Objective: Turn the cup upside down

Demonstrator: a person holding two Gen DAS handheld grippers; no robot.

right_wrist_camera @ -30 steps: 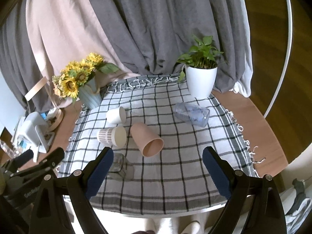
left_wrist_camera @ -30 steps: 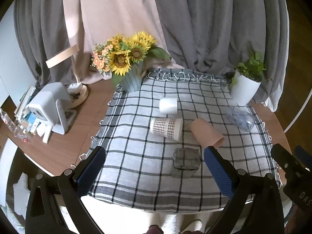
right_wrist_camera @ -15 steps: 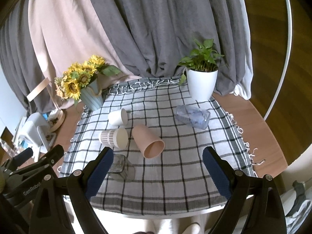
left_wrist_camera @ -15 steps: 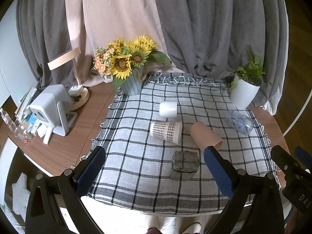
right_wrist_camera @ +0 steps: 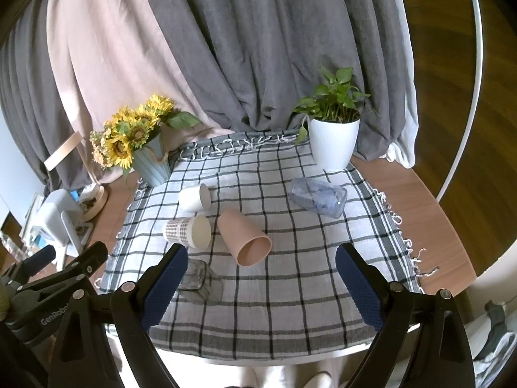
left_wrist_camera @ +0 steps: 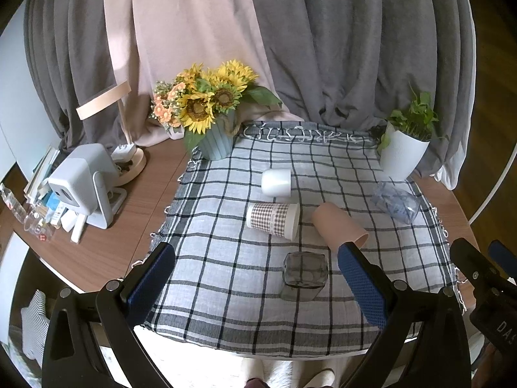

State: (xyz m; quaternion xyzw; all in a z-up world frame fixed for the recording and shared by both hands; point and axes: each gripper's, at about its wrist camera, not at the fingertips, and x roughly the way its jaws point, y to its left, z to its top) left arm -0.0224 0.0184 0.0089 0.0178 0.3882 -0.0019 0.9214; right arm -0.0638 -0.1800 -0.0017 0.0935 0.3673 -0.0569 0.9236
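Tongs, left: left tongs (left_wrist_camera: 255,286) spread wide with nothing between the blue pads, held over the near edge of the cloth, touching no cup.
Tongs, right: right tongs (right_wrist_camera: 261,286) equally wide apart and empty, above the near edge and pointing toward the middle of the cloth.
Pink cup: pink cup (right_wrist_camera: 244,237) lies on its side mid-cloth, mouth toward the camera; it sits between the right tongs' pads in view, but well beyond them.
Checked cup: checked paper cup (left_wrist_camera: 273,220) on its side just left of the pink one, the two nearly touching.
White cup: small white cup (left_wrist_camera: 276,182) on its side, behind the checked one.
Glass: dark glass tumbler (left_wrist_camera: 303,274) nearest the front edge; whether it is upright or on its side I cannot tell.
Clear cup: clear plastic cup (right_wrist_camera: 318,196) on its side, off to the right near the white plant pot (right_wrist_camera: 332,144).
Surroundings: checked cloth (right_wrist_camera: 290,291) over a wooden tabletop (left_wrist_camera: 106,242), sunflower vase (left_wrist_camera: 215,142) at the back left corner.
Progress: nothing appears flipped yet; which cup is meant is not clear. Reach, grasp, turn and set-down mouth-down all seem left to do.
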